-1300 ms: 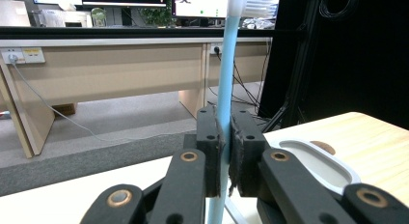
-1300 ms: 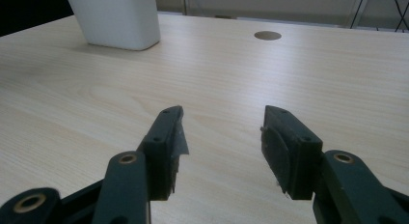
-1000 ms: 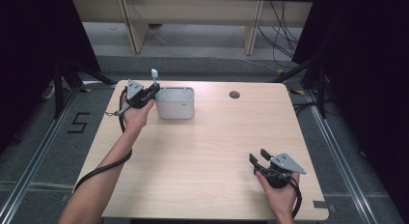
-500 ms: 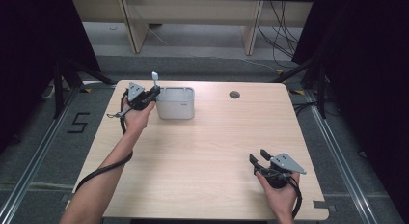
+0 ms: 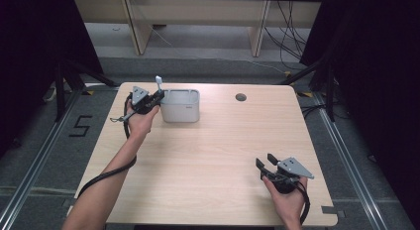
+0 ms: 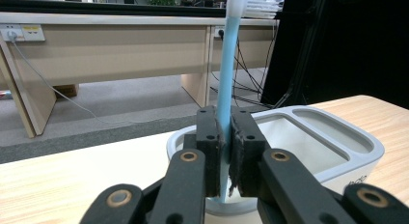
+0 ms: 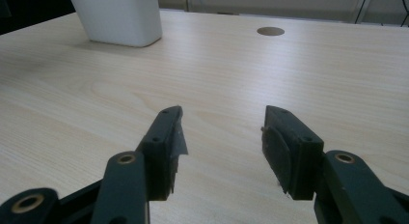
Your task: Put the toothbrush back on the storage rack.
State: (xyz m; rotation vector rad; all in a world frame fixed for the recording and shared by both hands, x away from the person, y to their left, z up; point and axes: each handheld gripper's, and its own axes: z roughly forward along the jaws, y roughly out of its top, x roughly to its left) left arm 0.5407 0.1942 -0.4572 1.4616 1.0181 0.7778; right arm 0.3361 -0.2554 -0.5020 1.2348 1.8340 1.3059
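While the left gripper (image 5: 154, 98) clamps a light-blue toothbrush (image 6: 224, 79) upright, the white holder (image 5: 181, 105) sits just beside it.
Seen from the left gripper view, the brush handle is pinched between the closed jaws, its bristled head up and its lower end beside the holder's rim (image 6: 308, 137), which shows two compartments. Well apart from the holder, toward the near right corner of the wooden table (image 5: 213, 155), the right gripper (image 7: 222, 137) rests with its jaws spread wide around nothing.
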